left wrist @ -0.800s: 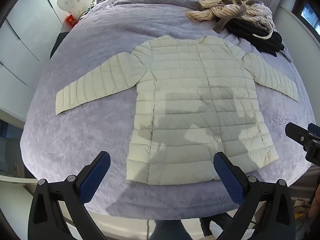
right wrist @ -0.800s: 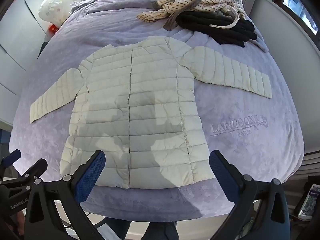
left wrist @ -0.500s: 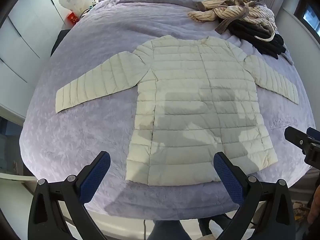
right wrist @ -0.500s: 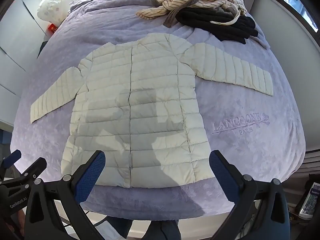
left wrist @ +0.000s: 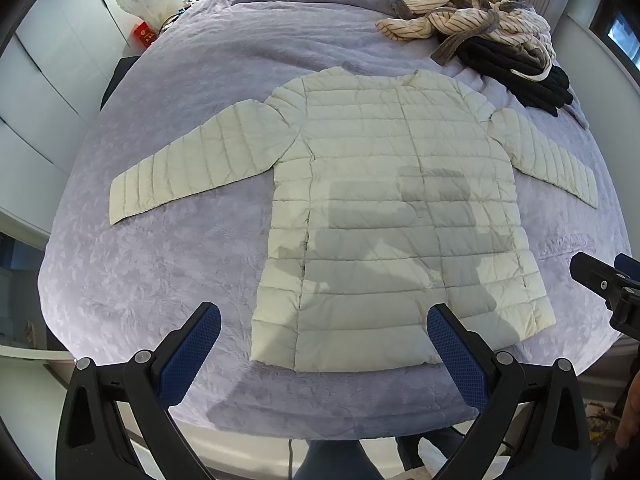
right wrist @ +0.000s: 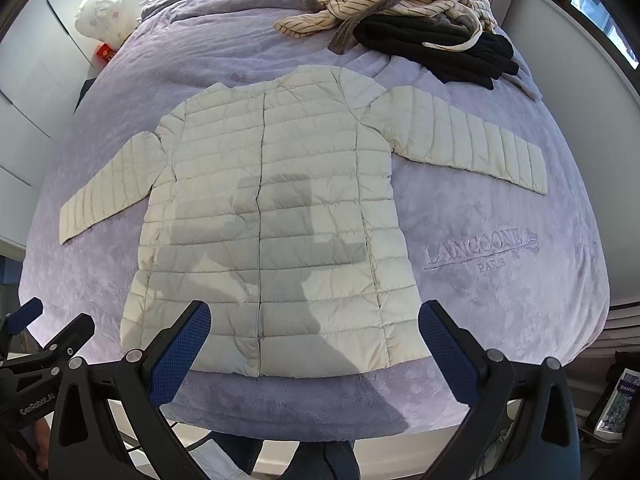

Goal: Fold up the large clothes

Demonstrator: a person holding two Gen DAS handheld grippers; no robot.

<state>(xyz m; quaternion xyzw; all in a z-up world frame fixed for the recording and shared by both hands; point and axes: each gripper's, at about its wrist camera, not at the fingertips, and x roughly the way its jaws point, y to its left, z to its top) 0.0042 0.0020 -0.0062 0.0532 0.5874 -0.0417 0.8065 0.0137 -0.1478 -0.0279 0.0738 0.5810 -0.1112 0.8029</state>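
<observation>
From the left wrist view, the left gripper (left wrist: pixel 324 340) hangs above the near edge of the bed (left wrist: pixel 132 280), its jaws wide apart and holding nothing. The cream quilted jacket (left wrist: pixel 392 224) lies flat at the centre, both sleeves spread out. A risk I see: the padded fabric looks slippery, so a pinch that takes only the top layer could drag the jacket crooked. At 9 o'clock there is much free blanket; at 1 o'clock the pile of clothes (left wrist: pixel 492 40) lies close to the collar.

From the right wrist view, the right gripper (right wrist: pixel 314 340) is also spread open and empty, above the hem. The right sleeve (right wrist: pixel 464 140) reaches toward 2 o'clock, near the bed's edge, with free blanket at 4 o'clock.
</observation>
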